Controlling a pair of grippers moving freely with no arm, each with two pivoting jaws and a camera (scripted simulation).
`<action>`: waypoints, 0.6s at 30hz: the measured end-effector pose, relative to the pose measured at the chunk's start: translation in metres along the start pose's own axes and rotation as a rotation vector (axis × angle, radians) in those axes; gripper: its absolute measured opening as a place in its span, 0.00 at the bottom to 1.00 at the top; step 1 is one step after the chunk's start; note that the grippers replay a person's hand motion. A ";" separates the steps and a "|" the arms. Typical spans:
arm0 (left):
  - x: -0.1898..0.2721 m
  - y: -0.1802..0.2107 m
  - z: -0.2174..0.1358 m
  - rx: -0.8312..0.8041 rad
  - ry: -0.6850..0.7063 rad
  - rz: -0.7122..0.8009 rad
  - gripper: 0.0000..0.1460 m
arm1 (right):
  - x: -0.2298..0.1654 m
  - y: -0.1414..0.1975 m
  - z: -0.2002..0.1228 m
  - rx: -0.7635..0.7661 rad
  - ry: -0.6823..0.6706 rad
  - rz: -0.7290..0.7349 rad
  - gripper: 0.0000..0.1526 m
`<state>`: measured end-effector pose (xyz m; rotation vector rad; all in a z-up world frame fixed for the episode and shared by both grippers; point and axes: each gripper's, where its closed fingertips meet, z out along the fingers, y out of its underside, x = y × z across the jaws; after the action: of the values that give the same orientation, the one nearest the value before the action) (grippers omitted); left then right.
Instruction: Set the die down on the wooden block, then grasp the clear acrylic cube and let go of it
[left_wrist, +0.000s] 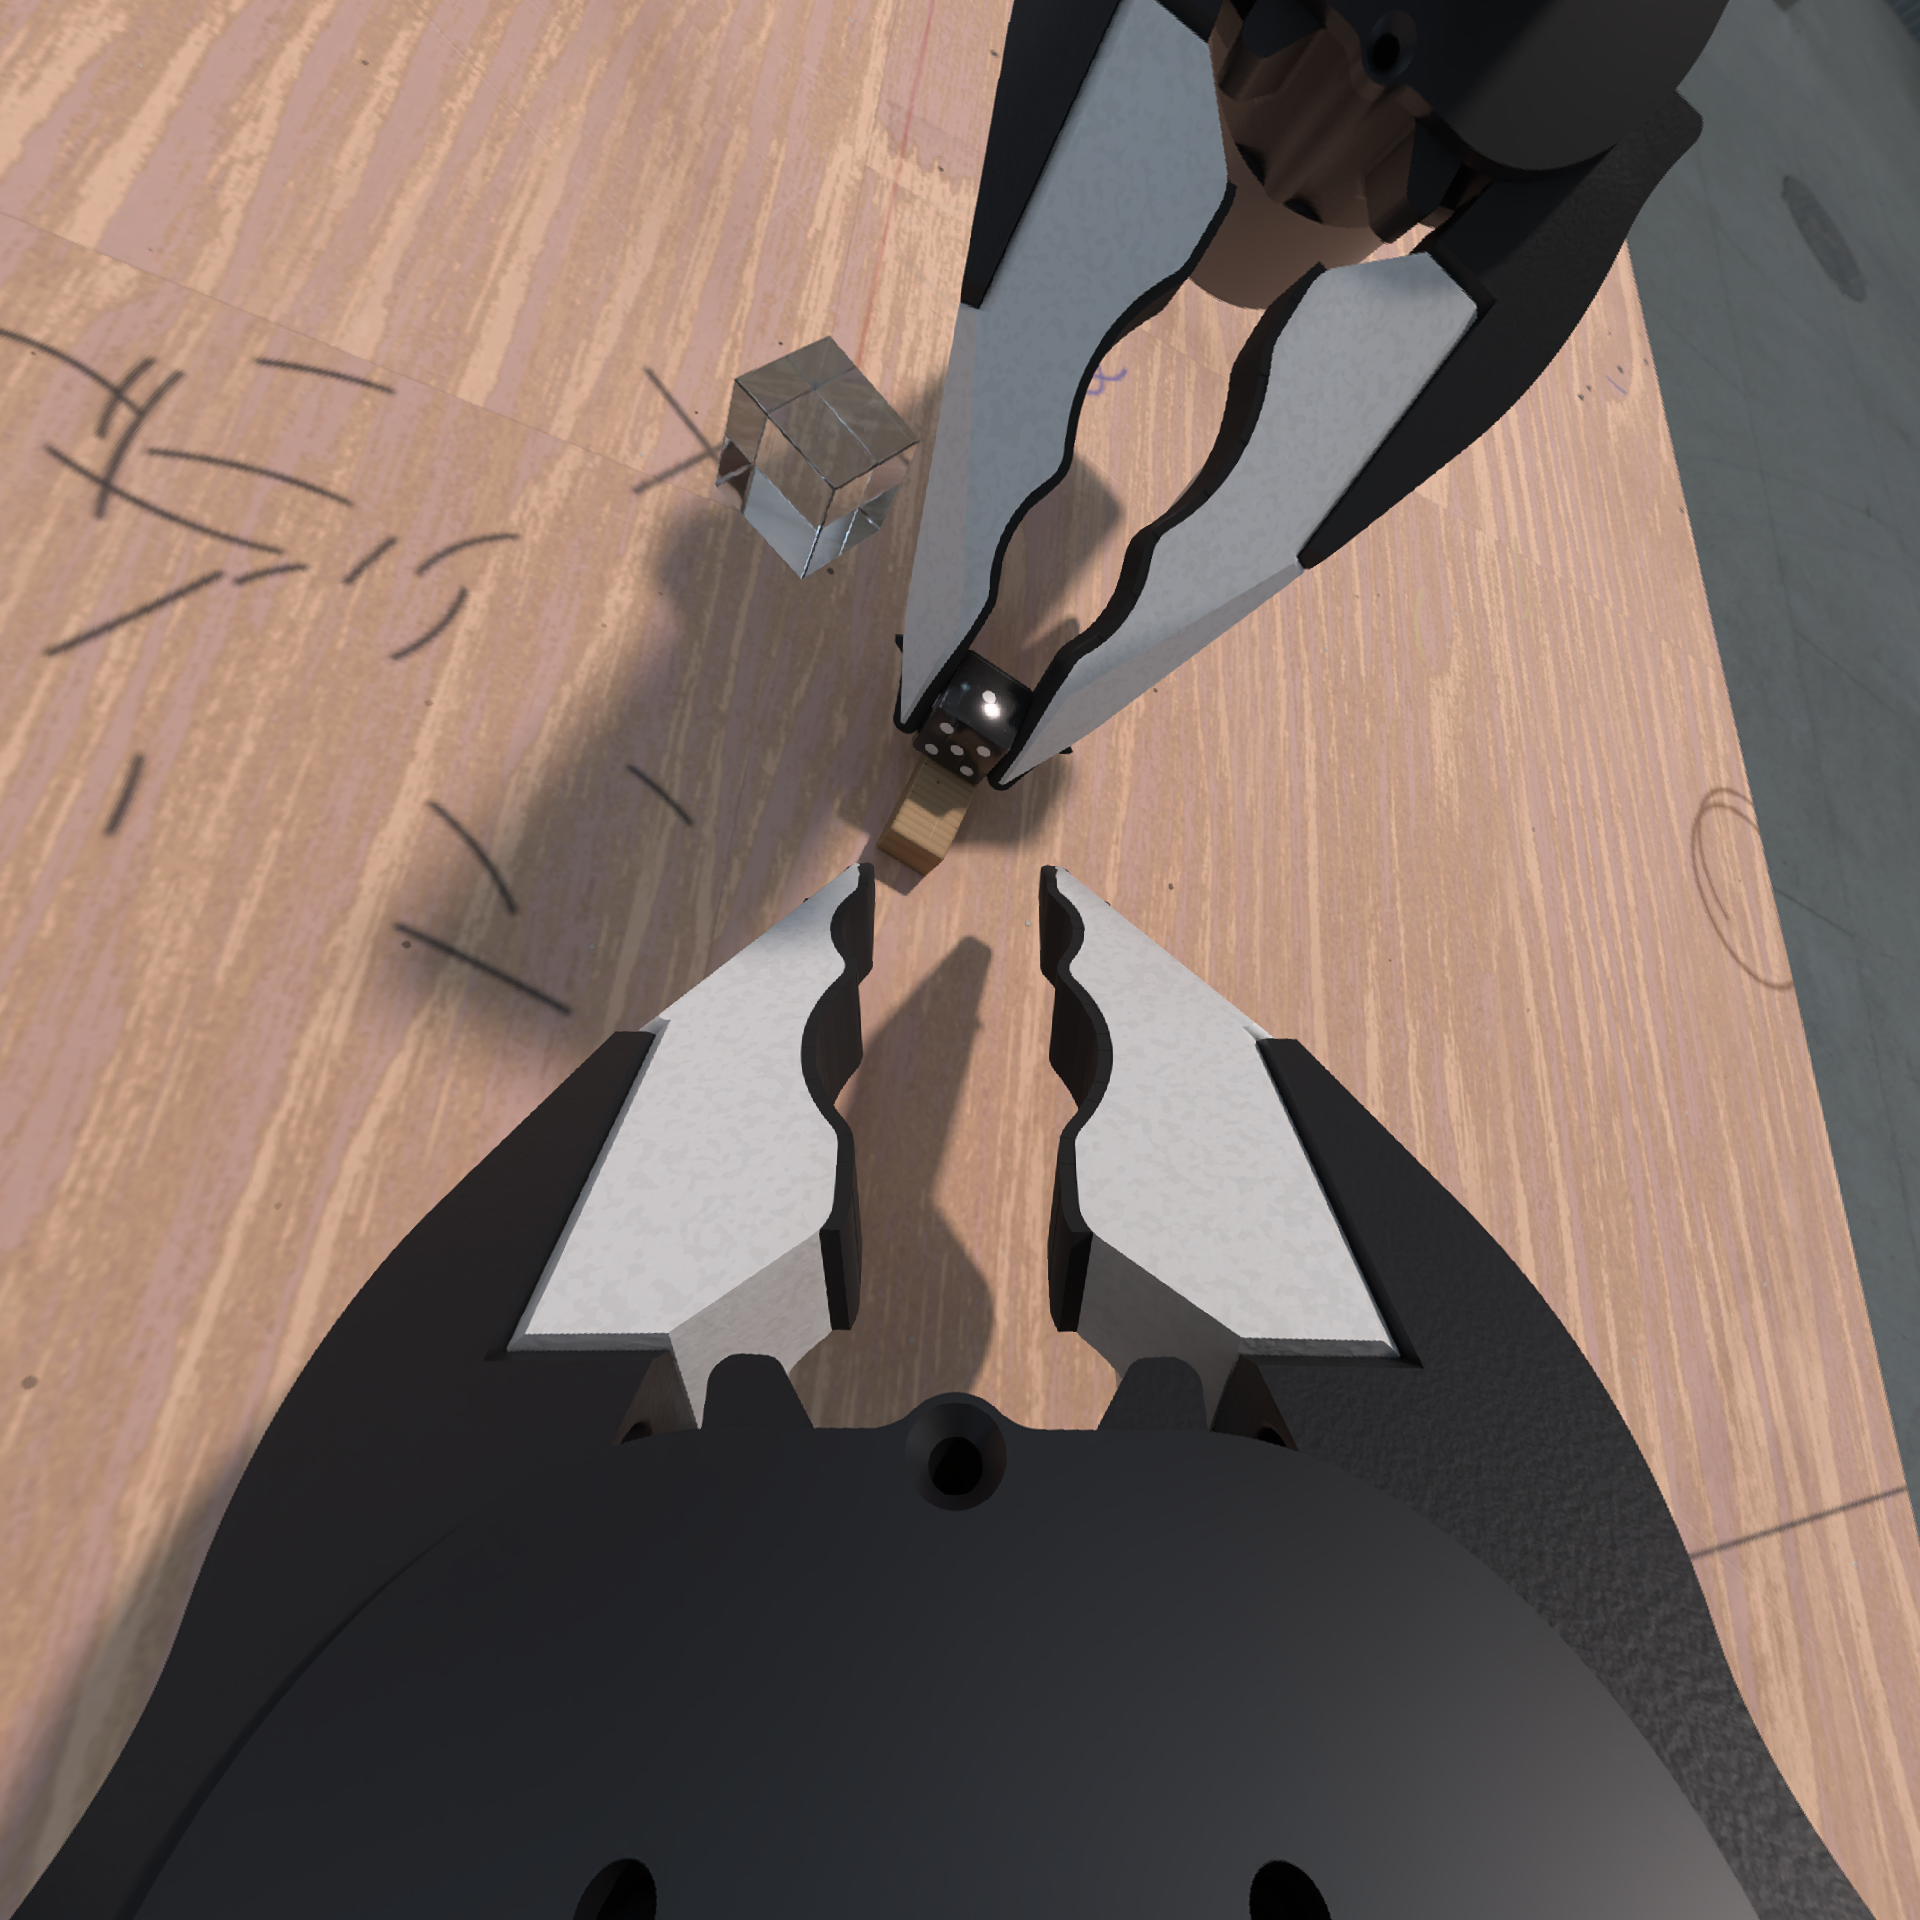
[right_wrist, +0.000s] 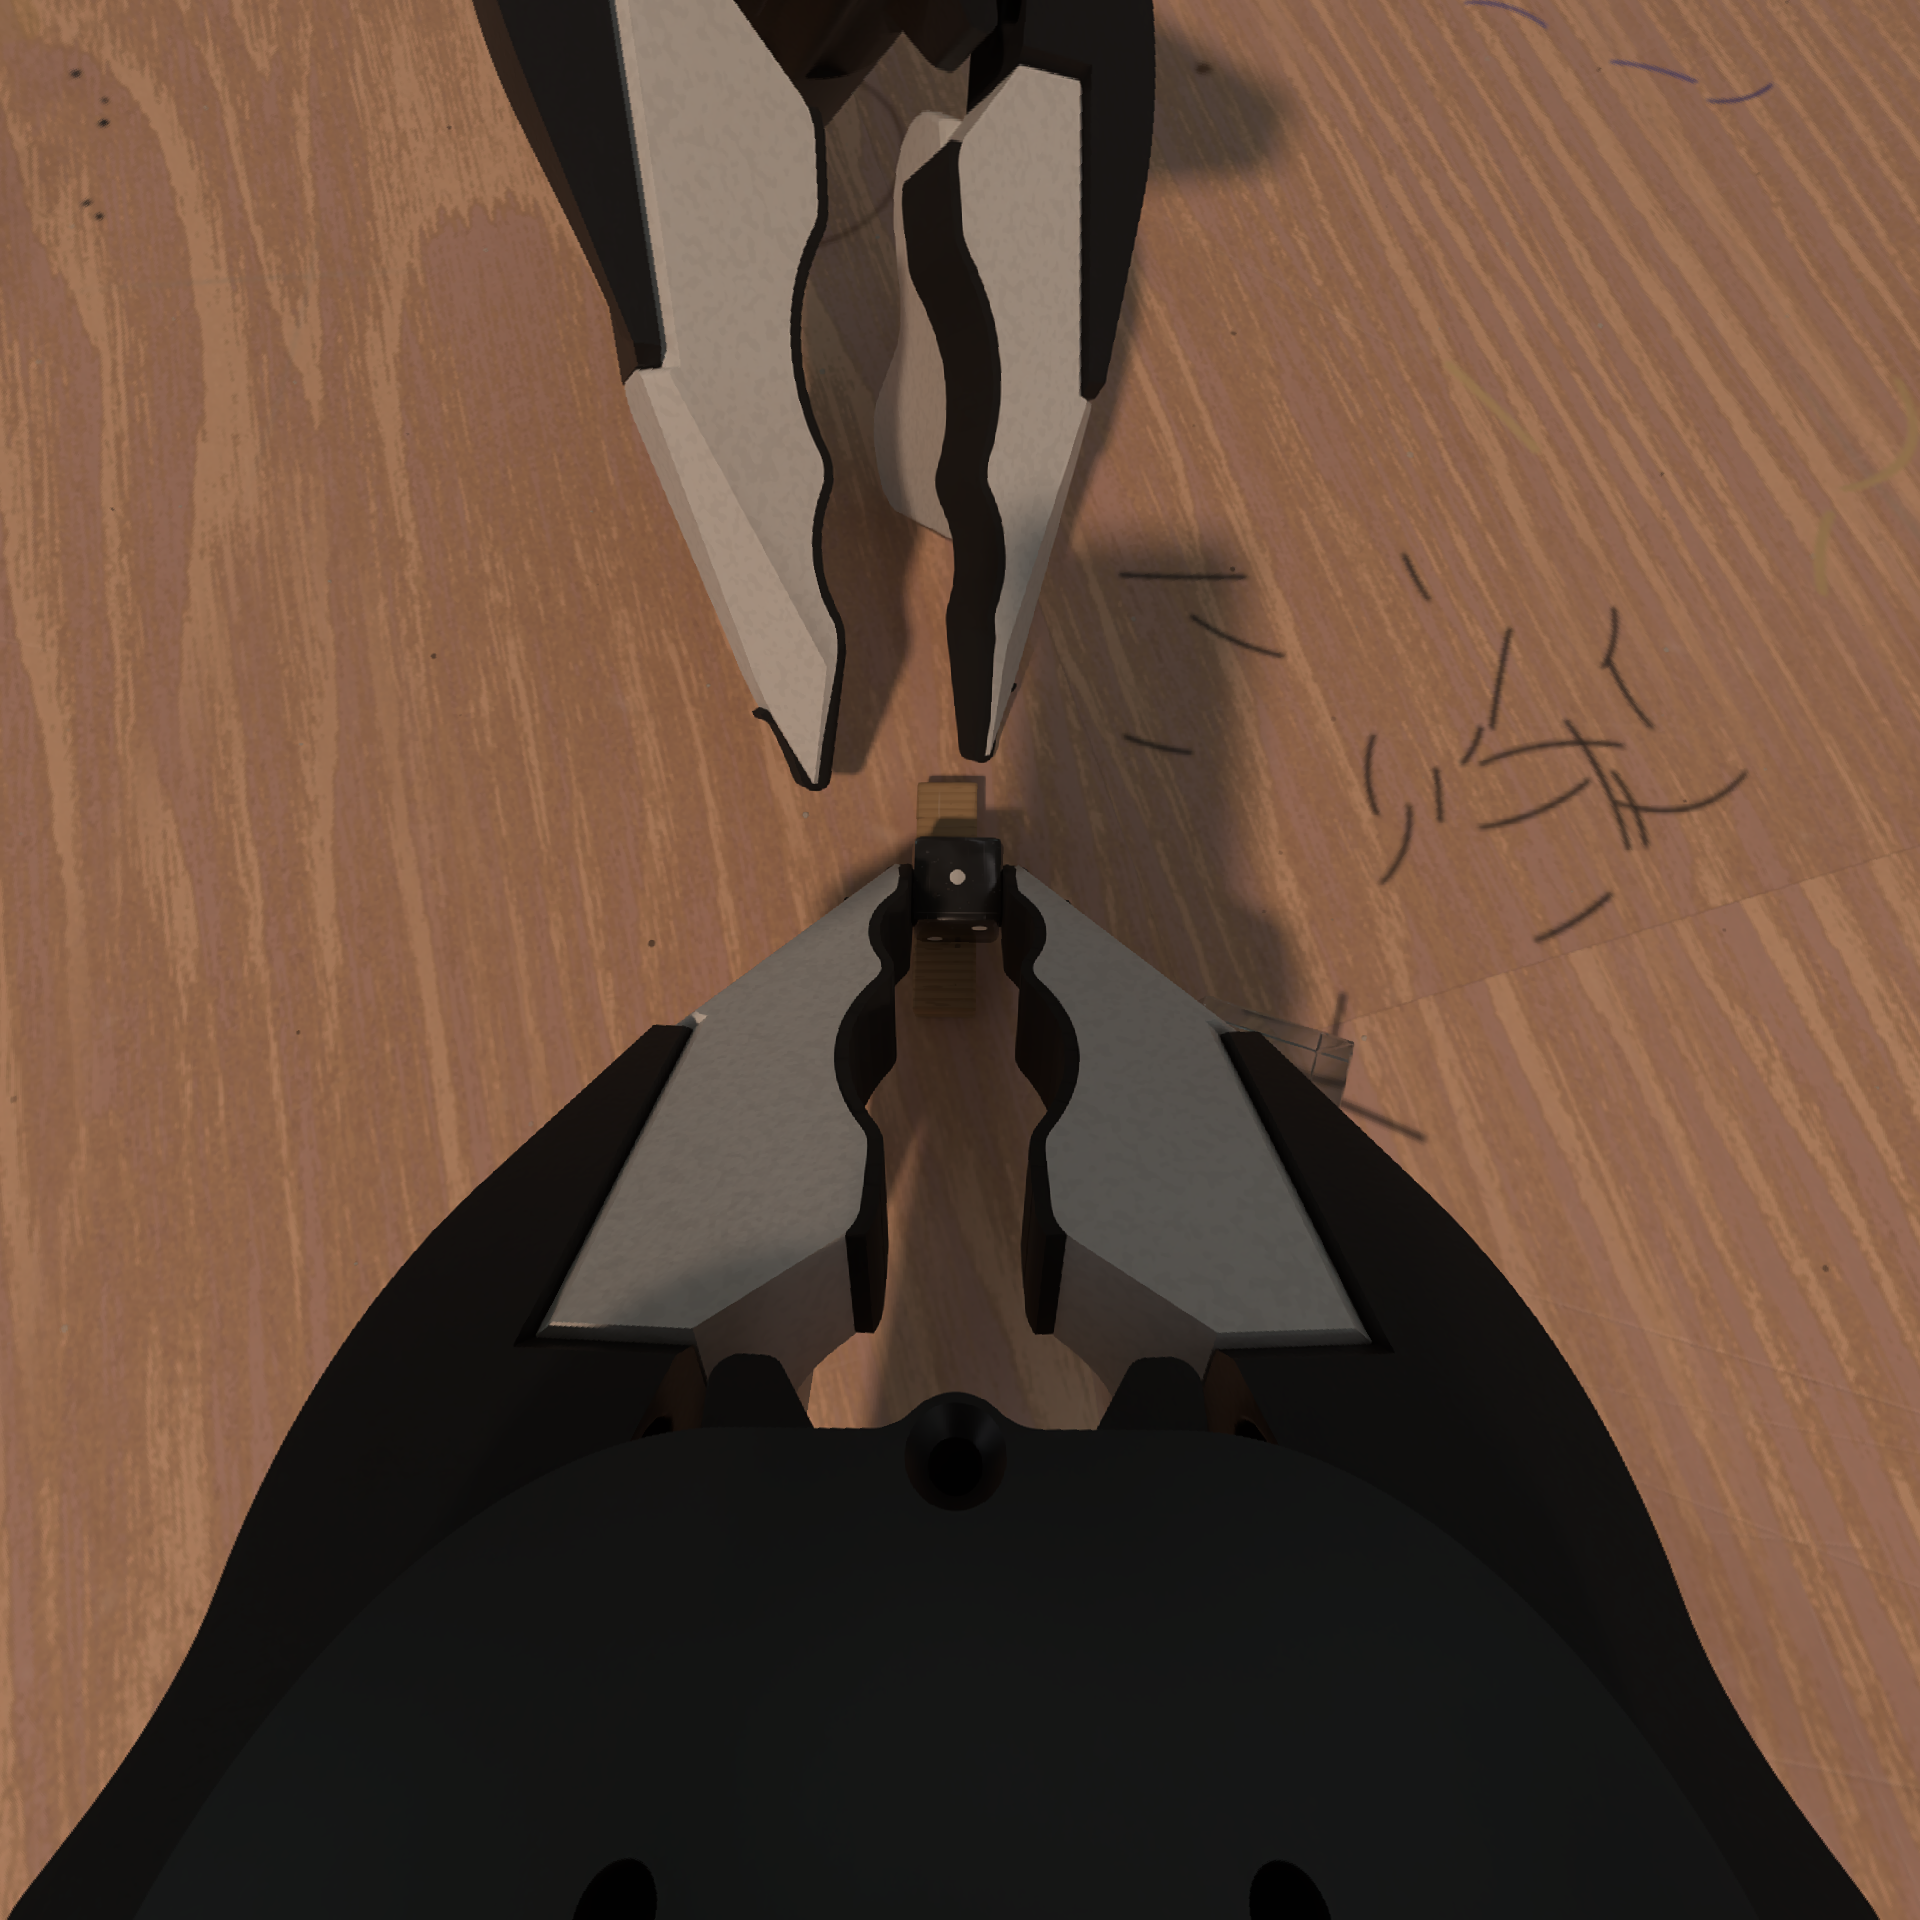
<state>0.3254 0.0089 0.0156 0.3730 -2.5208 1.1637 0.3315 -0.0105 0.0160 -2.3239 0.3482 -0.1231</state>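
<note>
Left wrist view shows the worktop (left_wrist: 312, 1039) carrying everything. On it, the right gripper (left_wrist: 982, 727) has its jaws closed on the black die (left_wrist: 971, 717), which is over the wooden block (left_wrist: 925, 826); whether they touch I cannot tell. The left gripper (left_wrist: 951, 883) hangs near, jaws apart and empty. The clear cube (left_wrist: 816, 457) stands untouched just beside. By my judgement the placing is nearly done; release and the cube grasp remain.

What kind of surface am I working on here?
Probably a scuffed workshop tabletop: wood grain, dark pen scribbles, and a grey floor past its edge.
</note>
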 end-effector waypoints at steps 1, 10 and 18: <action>0.000 0.000 0.000 -0.001 0.000 0.001 0.21 | 0.000 0.000 0.000 0.000 0.002 -0.002 0.11; 0.002 0.000 0.002 -0.005 0.008 -0.006 0.19 | -0.005 -0.001 0.001 -0.027 -0.016 -0.011 0.11; 0.001 0.001 0.000 -0.011 0.001 0.012 0.20 | -0.002 -0.009 -0.007 0.071 -0.024 0.045 0.29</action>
<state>0.3239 0.0099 0.0156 0.3551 -2.5313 1.1536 0.3298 -0.0085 0.0270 -2.2446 0.3775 -0.0839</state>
